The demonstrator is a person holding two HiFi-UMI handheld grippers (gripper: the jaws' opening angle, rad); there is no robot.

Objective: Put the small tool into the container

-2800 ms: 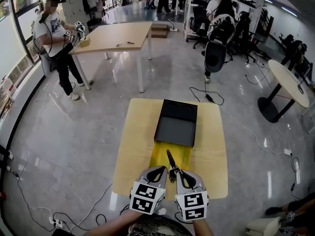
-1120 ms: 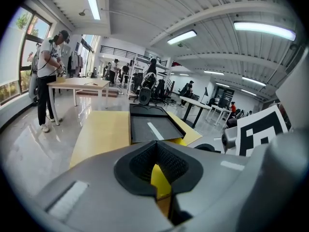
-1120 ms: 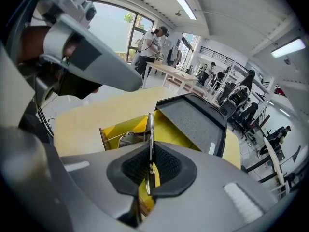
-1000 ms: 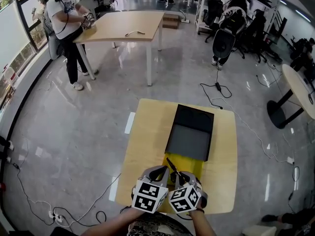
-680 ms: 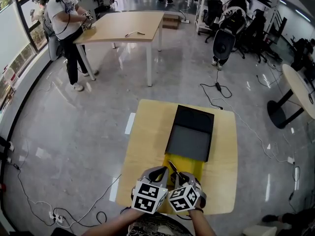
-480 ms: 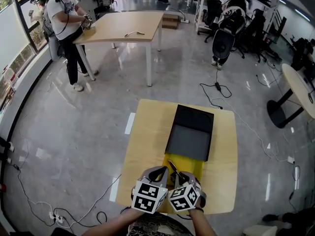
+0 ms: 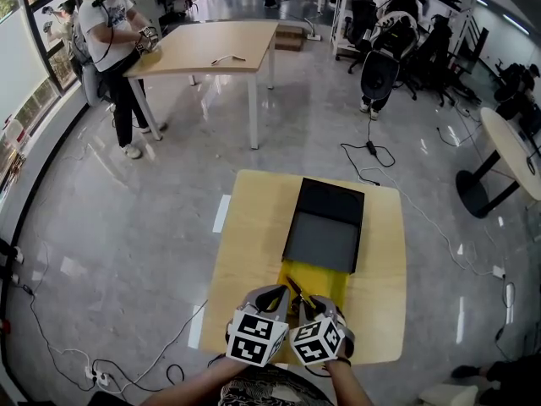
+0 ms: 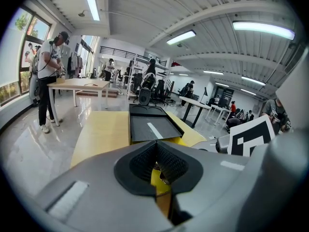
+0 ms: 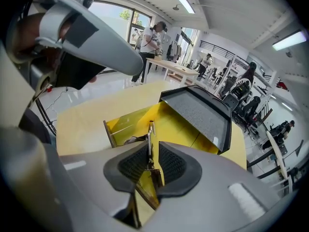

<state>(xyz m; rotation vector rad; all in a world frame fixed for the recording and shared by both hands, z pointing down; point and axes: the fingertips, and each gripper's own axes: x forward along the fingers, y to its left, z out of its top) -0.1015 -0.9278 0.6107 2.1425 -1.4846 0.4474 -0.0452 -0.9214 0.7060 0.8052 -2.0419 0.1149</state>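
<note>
at the far left, well apart from the work, a person in a white top (image 7: pixel 108 25) stood at a long pale wooden table (image 7: pixel 207 51). nearer, a light wooden bench (image 7: pixel 249 235) carried the task's things.

the left gripper (image 7: pixel 275 293) hung over the bench's near edge. in the left gripper view (image 8: pixel 155 151) its ribbed black fingers were pressed together, with nothing seen between them.

just to its right, the slender dark metal tool (image 7: pixel 292 287) stuck out forward over the near end of the open yellow container (image 7: pixel 328 277), its tip pointing toward the flat dark grey tray (image 7: pixel 321 235) that lay at the container's far end. whether the tool touched the container's floor could not be told.

the right gripper (image 7: pixel 308 299) sat just beside the left one, the two marker cubes almost touching. in the right gripper view (image 9: pixel 150 161) its fingers were closed tight on the tool (image 9: pixel 151 134), which stood up thin between the pads, with the yellow container (image 9: pixel 176 124) spread behind it and the tray (image 9: pixel 203 112) further right.
</note>
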